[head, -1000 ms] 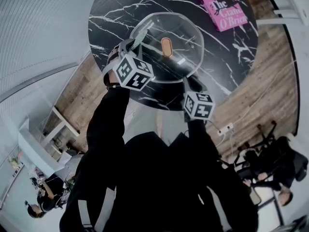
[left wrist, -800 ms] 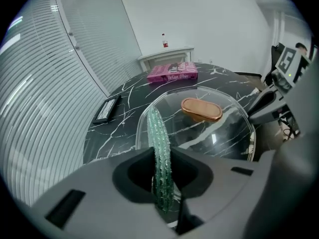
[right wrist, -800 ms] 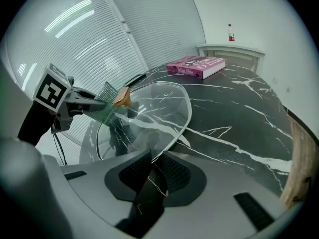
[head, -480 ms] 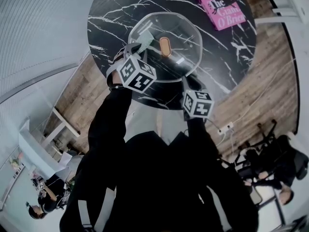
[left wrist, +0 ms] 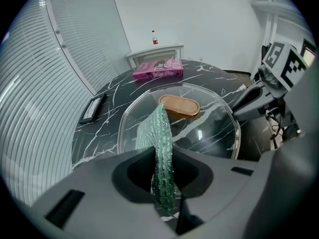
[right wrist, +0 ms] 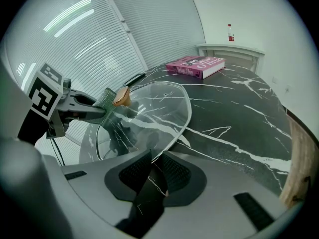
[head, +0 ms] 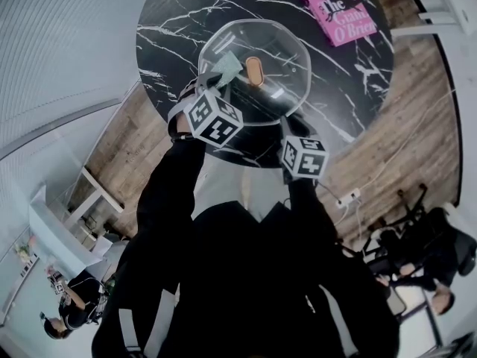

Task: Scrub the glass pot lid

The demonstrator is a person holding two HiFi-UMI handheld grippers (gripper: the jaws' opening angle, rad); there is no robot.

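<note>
The glass pot lid (head: 261,69) with an orange-brown knob (head: 254,71) is held tilted above the round black marble table (head: 171,21). My right gripper (head: 292,129) is shut on the lid's near rim (right wrist: 158,156). My left gripper (head: 212,84) is shut on a green scrubbing cloth (left wrist: 162,148), and the cloth (head: 226,67) lies against the lid's glass just left of the knob (left wrist: 179,105). In the right gripper view the lid (right wrist: 144,116) tilts up to the left, with the left gripper (right wrist: 99,108) and its cloth at the knob (right wrist: 120,96).
A pink book (head: 337,7) lies on the far right of the table; it also shows as a pink book (left wrist: 157,69) and a pink book (right wrist: 196,65). A dark flat device (left wrist: 91,108) sits at the table's left edge. Wooden floor (head: 395,133) surrounds the table.
My left gripper has slid the green cloth up and to the right across the lid, toward the knob. The right gripper and lid have hardly moved.
</note>
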